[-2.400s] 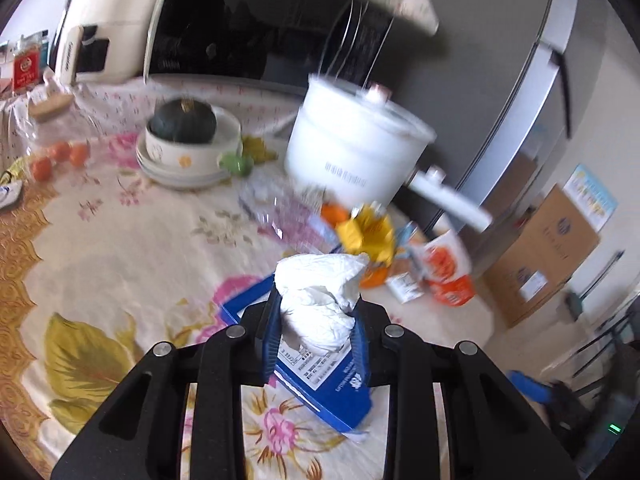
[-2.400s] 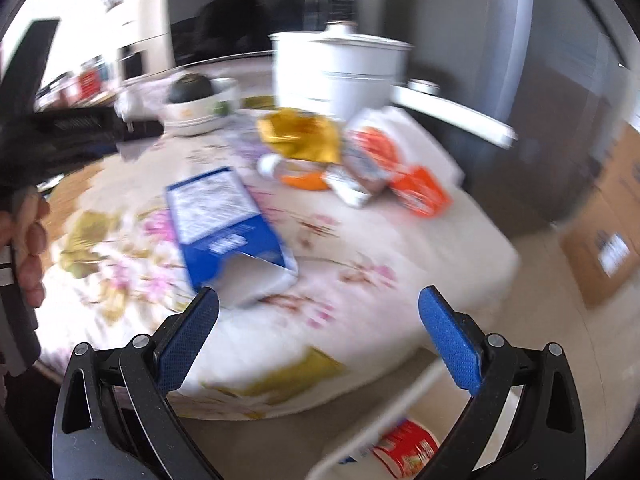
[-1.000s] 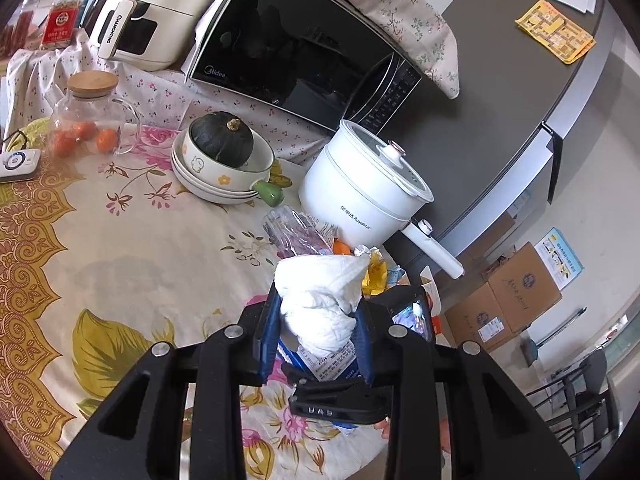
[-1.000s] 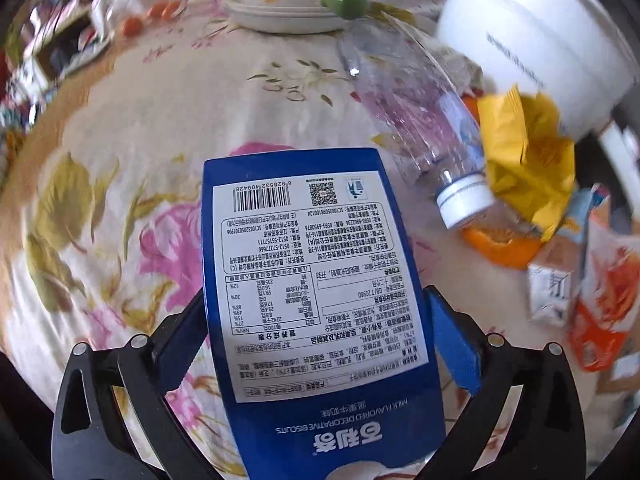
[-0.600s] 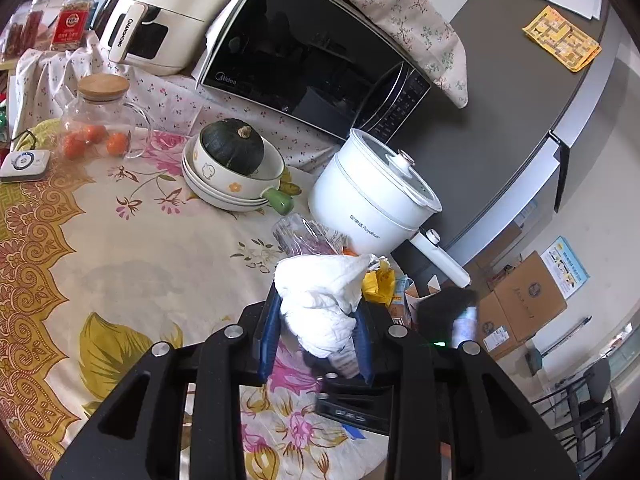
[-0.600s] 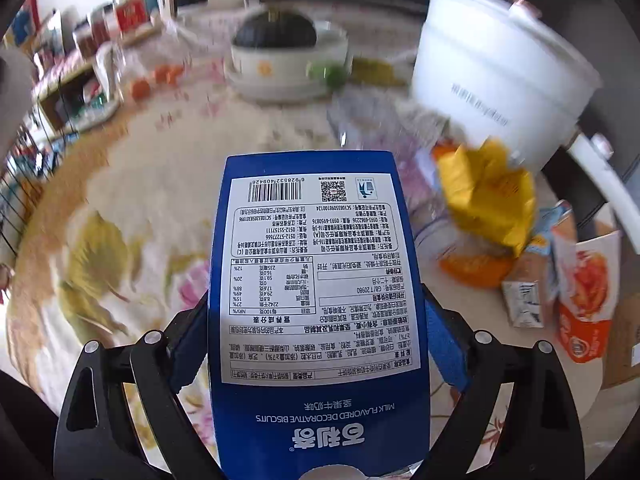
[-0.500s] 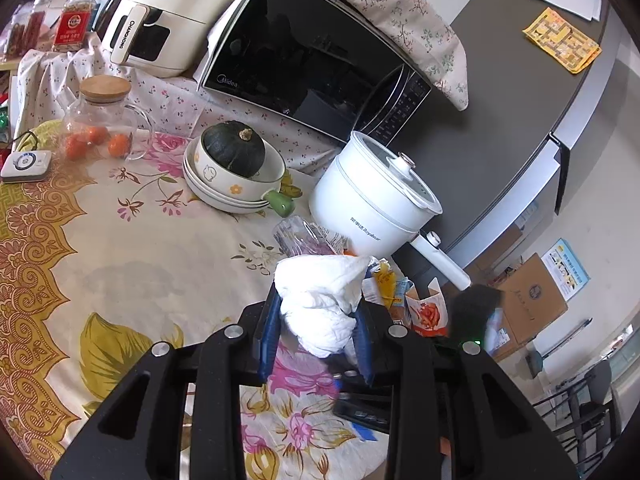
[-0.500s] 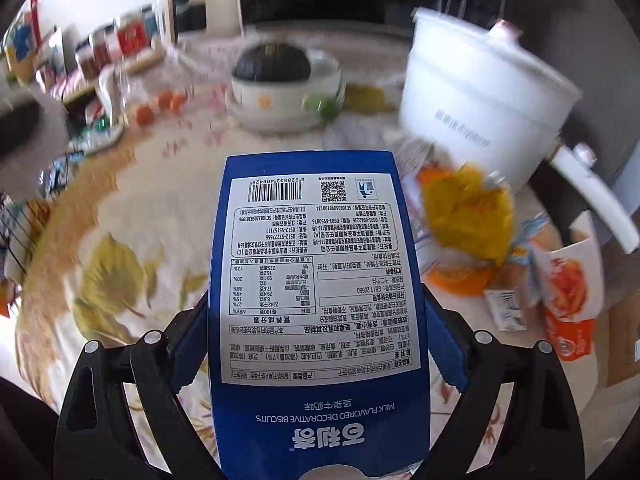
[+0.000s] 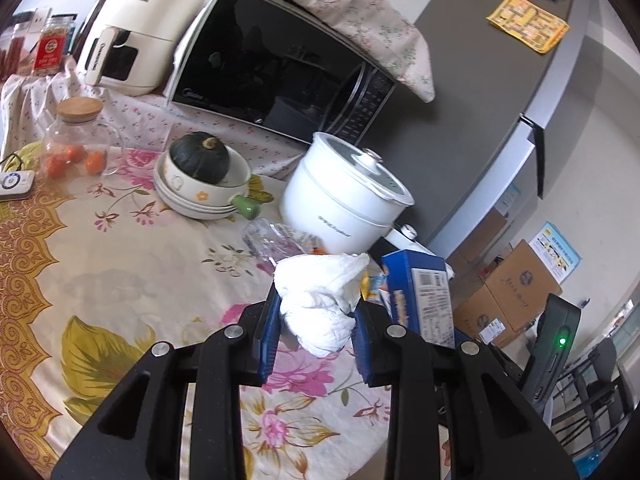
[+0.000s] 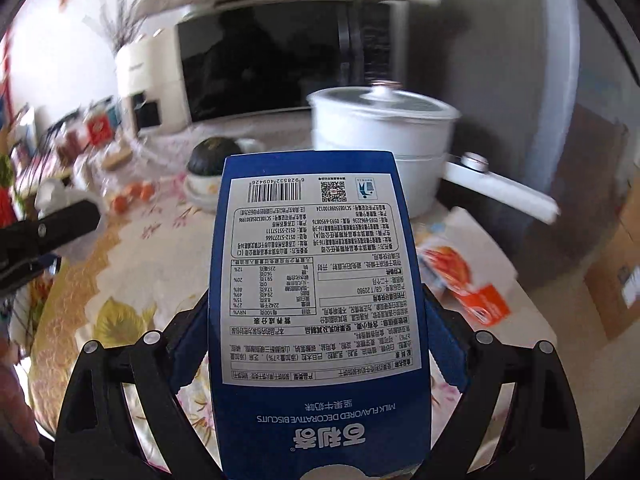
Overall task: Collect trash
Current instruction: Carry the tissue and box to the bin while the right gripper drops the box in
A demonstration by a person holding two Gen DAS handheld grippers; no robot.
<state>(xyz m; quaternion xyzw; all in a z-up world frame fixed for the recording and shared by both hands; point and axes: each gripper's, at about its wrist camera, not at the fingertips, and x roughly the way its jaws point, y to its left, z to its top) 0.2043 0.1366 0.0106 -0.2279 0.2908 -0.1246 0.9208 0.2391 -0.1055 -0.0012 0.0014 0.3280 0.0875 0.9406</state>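
Note:
My left gripper is shut on a crumpled white tissue and holds it above the floral tablecloth. My right gripper is shut on a blue biscuit box, lifted off the table; the box also shows in the left wrist view to the right of the tissue. More trash lies near the white pot: a crushed clear plastic bottle and an orange-and-white carton. The left gripper shows at the left edge of the right wrist view.
A white electric pot with a long handle stands at the table's back right. Stacked bowls with a dark squash, a glass jar of tomatoes, a microwave and an air fryer stand behind. Cardboard boxes sit on the floor right.
My right gripper closed on the blue box and lifted it off the table, up and to the right. My left gripper kept hold of the tissue and rose slightly.

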